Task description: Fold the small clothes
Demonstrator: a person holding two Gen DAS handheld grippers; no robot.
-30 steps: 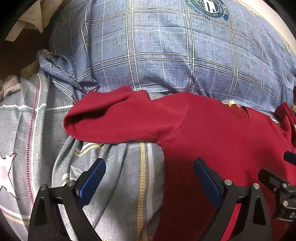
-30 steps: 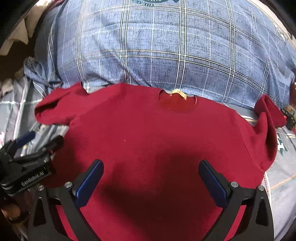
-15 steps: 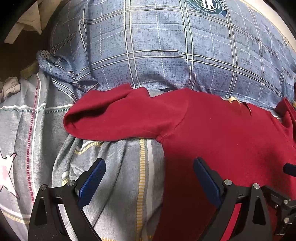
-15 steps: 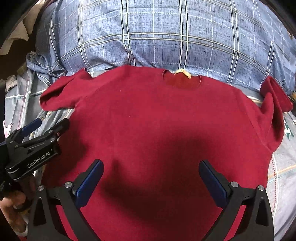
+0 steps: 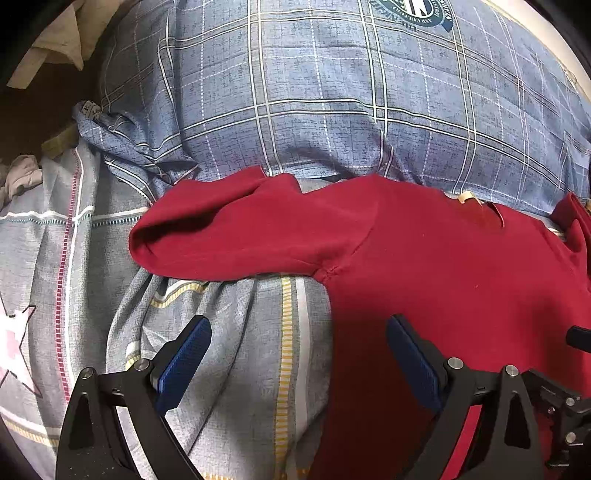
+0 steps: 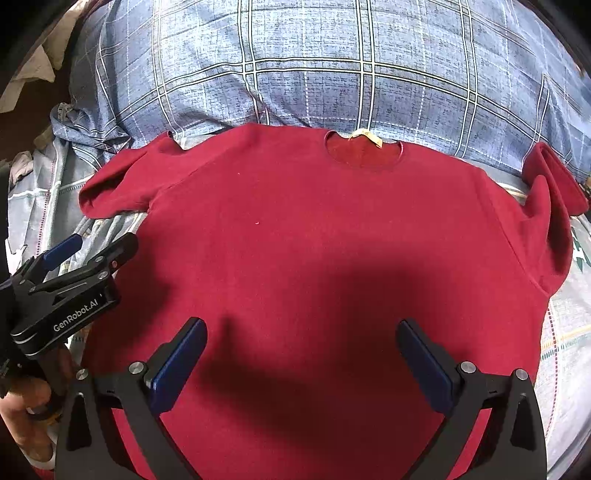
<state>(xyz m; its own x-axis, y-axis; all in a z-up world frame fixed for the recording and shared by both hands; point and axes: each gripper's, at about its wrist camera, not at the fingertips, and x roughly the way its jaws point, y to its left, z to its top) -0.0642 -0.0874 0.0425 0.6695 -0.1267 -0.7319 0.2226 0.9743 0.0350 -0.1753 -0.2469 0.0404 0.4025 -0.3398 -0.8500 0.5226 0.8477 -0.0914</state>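
Bed fills both views. Grey bedsheet (image 5: 236,332) with yellow, white and pink stripes across lower left; a pale star print at the far left edge. Blue plaid pillow (image 5: 332,92) spans the upper half, a round dark emblem (image 5: 410,11) at top right. Upper left corner: dark gap, beige cloth (image 5: 55,40) bunched there. Strong light from above; a broad shadow lies across the lower centre.

A home bedroom, a bed spread with a grey patterned cotton sheet (image 5: 236,369), a plump blue plaid pillow (image 6: 332,66) at its head, crumpled pale clothes (image 5: 22,173) beside the bed
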